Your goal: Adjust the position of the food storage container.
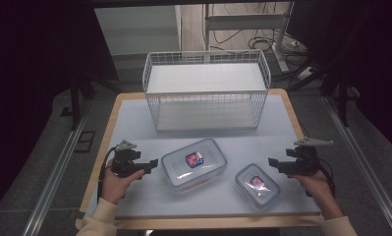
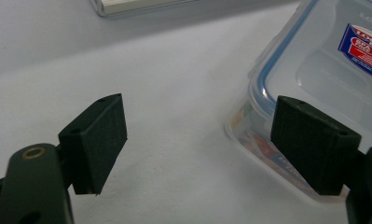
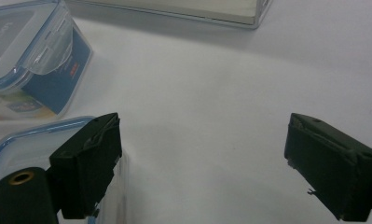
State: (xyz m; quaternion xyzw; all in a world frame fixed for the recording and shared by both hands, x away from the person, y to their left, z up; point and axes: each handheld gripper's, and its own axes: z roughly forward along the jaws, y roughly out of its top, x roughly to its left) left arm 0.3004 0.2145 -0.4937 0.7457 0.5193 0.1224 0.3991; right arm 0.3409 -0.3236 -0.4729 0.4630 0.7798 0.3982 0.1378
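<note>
A large clear lidded container point(image 1: 194, 163) with a blue seal and a red-blue label lies at the table's middle. A smaller one of the same kind point(image 1: 257, 185) sits to its right, nearer the front edge. My left gripper point(image 1: 152, 162) rests open just left of the large container point(image 2: 323, 70), nothing between its jaws. My right gripper point(image 1: 273, 162) is open too, right of the small container point(image 3: 20, 154), whose corner lies beneath its left jaw. The large container point(image 3: 30, 56) appears farther off in the right gripper view.
A white wire basket point(image 1: 207, 90) with a shelf stands at the back of the pale table top point(image 1: 134, 123). Its lower frame point(image 3: 183, 11) crosses the top of the right gripper view. Cables and a metal stand lie on the floor behind.
</note>
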